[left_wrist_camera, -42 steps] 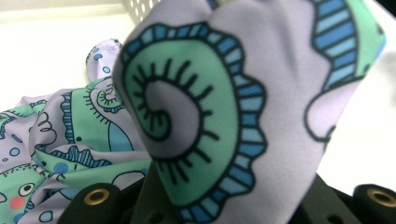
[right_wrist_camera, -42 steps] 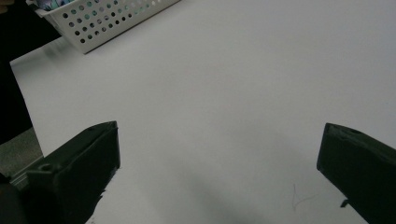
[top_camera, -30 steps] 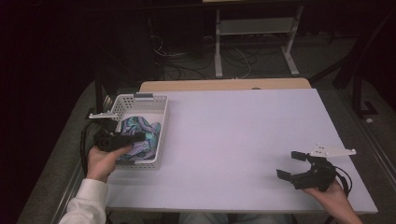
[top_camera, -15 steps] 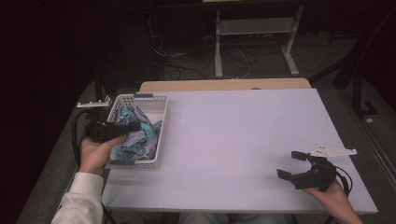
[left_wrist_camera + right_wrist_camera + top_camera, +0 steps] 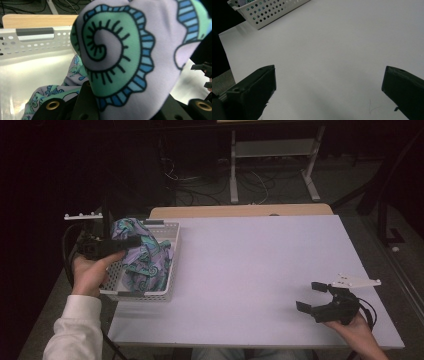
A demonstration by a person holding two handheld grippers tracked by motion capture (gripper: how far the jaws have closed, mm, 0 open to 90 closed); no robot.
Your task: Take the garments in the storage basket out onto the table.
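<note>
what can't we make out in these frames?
- Left claw tips: the patterned cloth bulges over them in the left gripper view, so the pinch itself is hidden.
- Basket contents under the cloth: covered in the high view.
- Basket in the right gripper view: cut off by the top edge.
- Room beyond the table: too dark.

Basket [image 5: 167, 231] sitting at table [image 5: 260, 270] left edge; patterned cloth [image 5: 145, 255] lying inside, top apparently rising above rim; right gripper [image 5: 312, 297] resting near front-right corner.
</note>
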